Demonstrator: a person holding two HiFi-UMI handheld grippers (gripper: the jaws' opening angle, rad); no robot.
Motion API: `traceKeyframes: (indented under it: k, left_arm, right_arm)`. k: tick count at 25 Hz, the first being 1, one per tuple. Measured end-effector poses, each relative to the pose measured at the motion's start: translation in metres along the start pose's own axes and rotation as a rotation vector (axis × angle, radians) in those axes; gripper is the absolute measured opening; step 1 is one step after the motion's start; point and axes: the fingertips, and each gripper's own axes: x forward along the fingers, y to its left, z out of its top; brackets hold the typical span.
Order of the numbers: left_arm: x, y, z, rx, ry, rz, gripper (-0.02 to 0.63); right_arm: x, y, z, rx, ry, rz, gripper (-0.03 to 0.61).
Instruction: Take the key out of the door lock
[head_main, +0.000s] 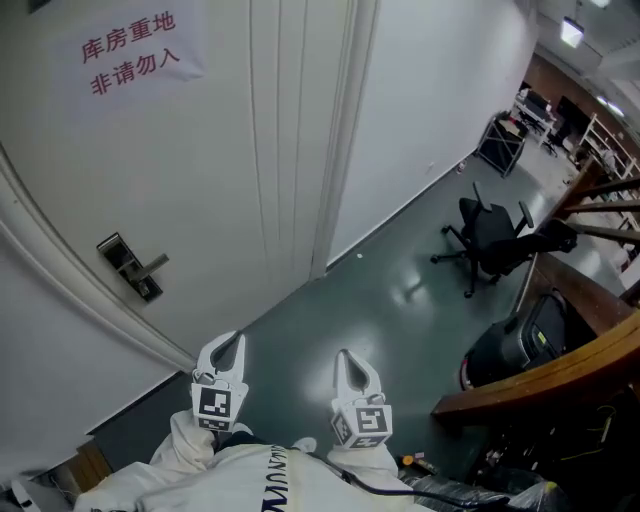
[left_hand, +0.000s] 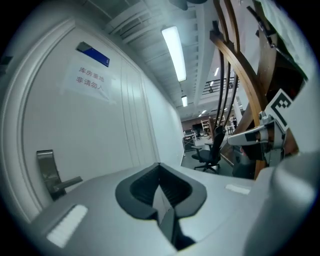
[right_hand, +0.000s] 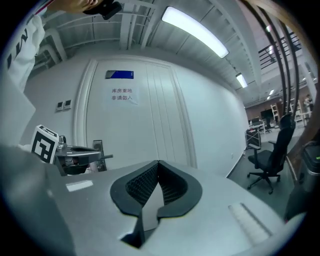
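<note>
Site: office-type workplace, hall by storeroom. Evid.: white door (head_main: 200, 170) w/ paper "storeroom, no entry" notice (head_main: 135, 50), swivel chair (head_main: 490, 240), racks (head_main: 600, 140) in bkgd, ceiling strip light (left_hand: 175, 52), glossy grey floor (head_main: 400, 290).

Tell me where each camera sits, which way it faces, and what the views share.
Head view: on the person's head, looking steeply down at the door and its handle; both sleeves, the left gripper and right gripper show.
Left gripper view: on the left gripper, looking over its shut jaws, door at left; right gripper shows at right.
Right gripper view: on the right gripper, facing the door over shut jaws; left gripper shows at left.
Shared: all three show the handle and office chair.
</note>
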Motion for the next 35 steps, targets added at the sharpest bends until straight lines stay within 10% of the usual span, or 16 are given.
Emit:
traceKeyframes:
  k: [19, 35]
  left_arm:
    - [-0.164, 0.25, -0.077, -0.101, 0.061, 0.533, 0.0]
    - [-0.237, 0.31, -0.121, -0.194, 0.128, 0.759, 0.0]
  right_arm:
    - [0.15, 0.258, -0.007, -0.126, 0.058, 0.415, -0.003]
    - [0.196, 0.359, -0.031, -0.166, 0.148, 0.618, -0.003]
